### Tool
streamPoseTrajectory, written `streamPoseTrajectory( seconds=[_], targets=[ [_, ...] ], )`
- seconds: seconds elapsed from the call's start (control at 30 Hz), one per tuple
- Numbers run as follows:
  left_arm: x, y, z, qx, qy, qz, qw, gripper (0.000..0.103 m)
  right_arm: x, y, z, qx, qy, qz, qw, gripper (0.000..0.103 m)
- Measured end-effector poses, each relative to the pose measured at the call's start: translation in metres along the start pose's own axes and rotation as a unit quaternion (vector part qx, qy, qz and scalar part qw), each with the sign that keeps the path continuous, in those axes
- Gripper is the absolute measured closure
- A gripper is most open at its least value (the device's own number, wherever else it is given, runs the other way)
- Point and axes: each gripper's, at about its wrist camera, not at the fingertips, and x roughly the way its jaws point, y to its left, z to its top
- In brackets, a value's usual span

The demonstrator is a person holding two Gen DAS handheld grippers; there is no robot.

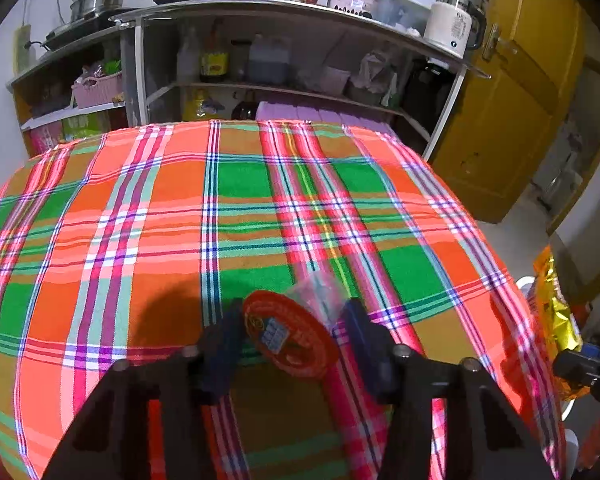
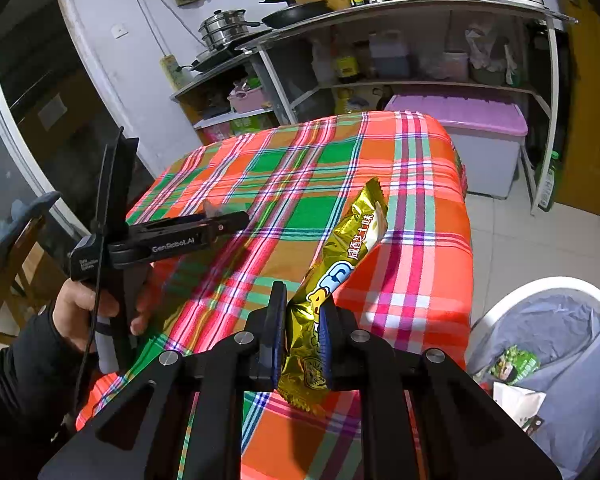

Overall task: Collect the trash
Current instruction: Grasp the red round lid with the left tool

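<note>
A round red snack wrapper (image 1: 288, 336) with a clear plastic end lies on the plaid tablecloth (image 1: 172, 216) between the fingers of my left gripper (image 1: 294, 340). The jaws stand wide and the pads sit right at its edges without visibly squeezing it. From the right wrist view the left gripper (image 2: 230, 220) hangs low over the cloth (image 2: 300, 168), held by a person's hand (image 2: 80, 304). My right gripper (image 2: 302, 320) is shut on a gold foil snack wrapper (image 2: 352, 240), which sticks up above the table's near right corner. The gold wrapper (image 1: 552, 312) also shows past the table's right edge.
A white bin (image 2: 540, 284) with a grey-blue liner stands on the floor right of the table and holds a green packet (image 2: 516, 364) and white paper. Behind the table are a metal kitchen shelf (image 1: 284, 8), a purple-lidded box (image 2: 460, 120) and a yellow door (image 1: 512, 120).
</note>
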Motion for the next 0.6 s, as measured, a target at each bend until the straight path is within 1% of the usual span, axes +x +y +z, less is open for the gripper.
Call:
streamPoseTrajectory(
  seconds=[0.13,0.2,0.37,0.6],
  targets=[
    [-0.007,-0.004,-0.002,0.003,-0.011,0.007,0.9999,0.054,-0.006,0.002,-0.002,-0.001,-0.005,-0.005,1.000,0.088],
    [-0.016,-0.007,-0.004,0.002,-0.017,0.003,0.9999,0.055,-0.011,0.003,-0.005,-0.004,-0.009,-0.012,1.000,0.088],
    [-0.050,-0.024,-0.015,0.005,-0.041,-0.011,0.9991,0.055,-0.029,0.008,-0.011,-0.010,-0.021,-0.027,0.999,0.088],
    [-0.105,-0.064,-0.039,0.018,-0.076,-0.040,0.9961,0.055,-0.067,0.014,-0.028,-0.016,-0.042,-0.048,0.998,0.088]
  ],
)
